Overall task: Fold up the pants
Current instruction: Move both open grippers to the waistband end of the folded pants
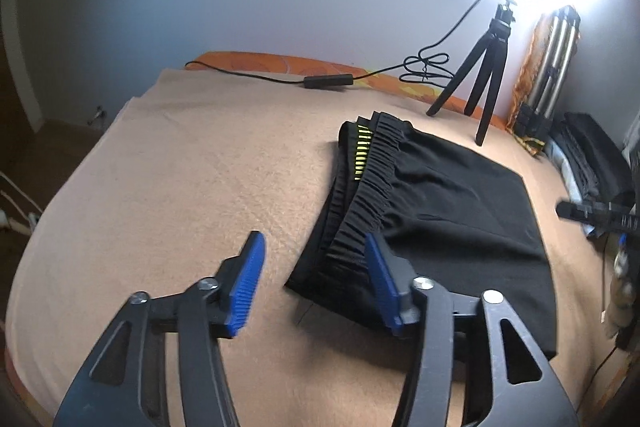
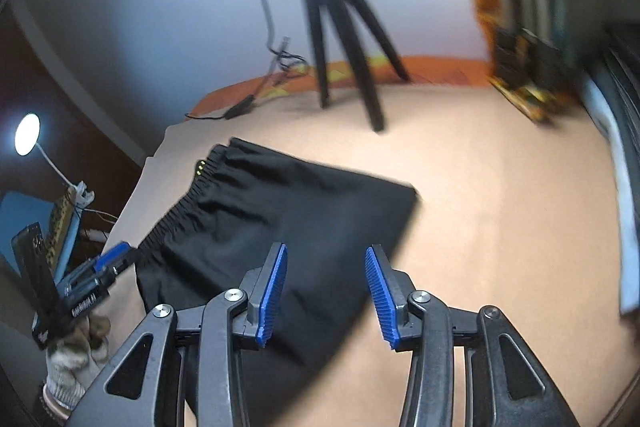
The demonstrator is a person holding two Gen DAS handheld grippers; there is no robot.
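Note:
Black pants (image 1: pixel 440 207) lie folded into a flat rectangle on a peach blanket (image 1: pixel 180 167), gathered elastic waistband and a yellow-striped label turned to the left. My left gripper (image 1: pixel 314 238) hovers open at the near waistband corner, its blue pads touching nothing. At the right edge of that view the other gripper (image 1: pixel 592 215) shows. In the right wrist view, blurred, my right gripper (image 2: pixel 327 249) stands open above the near part of the pants (image 2: pixel 280 211), with nothing gripped. The left gripper (image 2: pixel 108 263) appears there by the waistband end, held by a gloved hand (image 2: pixel 72 359).
A small black tripod (image 1: pixel 484 67) stands on the bed behind the pants under a bright light. A black cable with an inline box (image 1: pixel 328 81) runs along the far edge. Dark folded clothes (image 1: pixel 592 155) are stacked at the right. The bed's left edge drops to the floor.

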